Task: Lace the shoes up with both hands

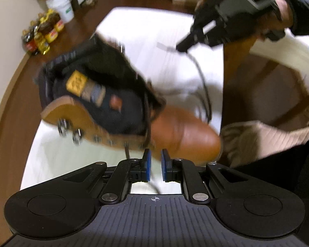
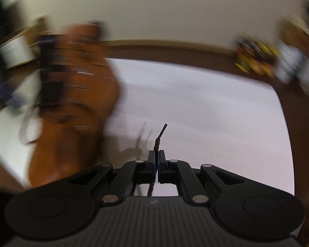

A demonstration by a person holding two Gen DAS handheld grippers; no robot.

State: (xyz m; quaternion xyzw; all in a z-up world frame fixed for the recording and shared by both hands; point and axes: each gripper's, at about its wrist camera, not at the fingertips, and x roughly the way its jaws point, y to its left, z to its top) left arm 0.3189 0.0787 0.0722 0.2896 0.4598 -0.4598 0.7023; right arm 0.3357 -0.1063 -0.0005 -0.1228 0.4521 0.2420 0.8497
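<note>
Left gripper (image 1: 155,162): we see a black ribbed body, blue pads, silver screws, a crosshair mark.
Right gripper (image 2: 157,161): our black linkage arms carry round discs and silver screws.
Sleeve (image 1: 304,8): dark, upper right of the frame.

No lettering is legible; the boot's (image 1: 121,94) yellow tongue label (image 1: 76,83) is blurred.

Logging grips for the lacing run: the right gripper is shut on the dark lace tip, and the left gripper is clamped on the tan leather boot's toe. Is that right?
Not quite. The right gripper is shut on the dark lace tip, as the right wrist view shows. But the left gripper is open, its blue pads apart with nothing between them, just short of the tan leather boot in the left wrist view.
</note>
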